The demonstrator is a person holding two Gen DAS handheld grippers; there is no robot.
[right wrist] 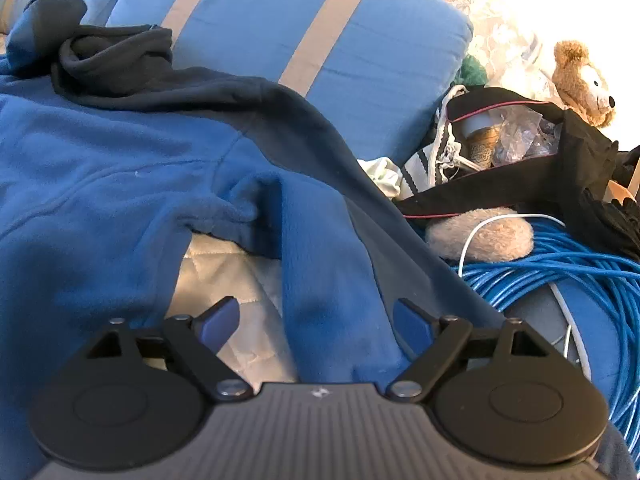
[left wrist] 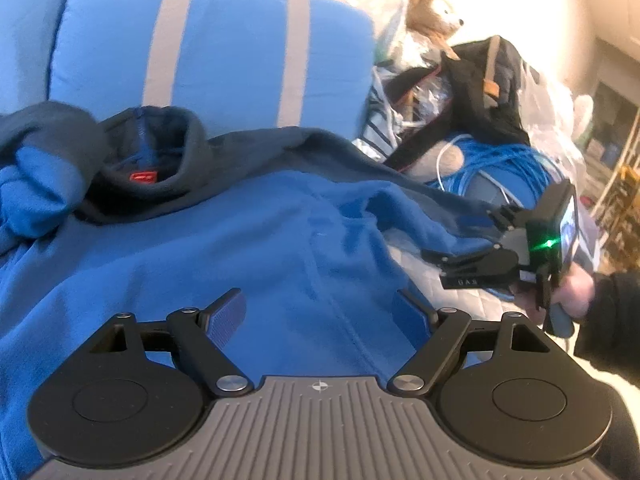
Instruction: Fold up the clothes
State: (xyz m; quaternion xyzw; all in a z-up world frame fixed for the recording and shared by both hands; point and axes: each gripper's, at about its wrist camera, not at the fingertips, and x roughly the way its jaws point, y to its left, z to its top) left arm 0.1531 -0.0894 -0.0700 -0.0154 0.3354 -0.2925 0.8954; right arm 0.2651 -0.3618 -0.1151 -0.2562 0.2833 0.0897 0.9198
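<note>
Your left hand-held gripper (left wrist: 320,312) hangs wide open over the blue fleece jacket (left wrist: 224,240) spread on the bed, gripping nothing; your right hand-held gripper (right wrist: 318,320) gapes empty above its sleeve (right wrist: 320,264).

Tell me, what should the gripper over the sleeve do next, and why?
Probably lower the right gripper and close on the blue sleeve. Its jaws stand open with the sleeve lying loose between them, sticking out sideways from the fleece jacket, unfolded.
</note>
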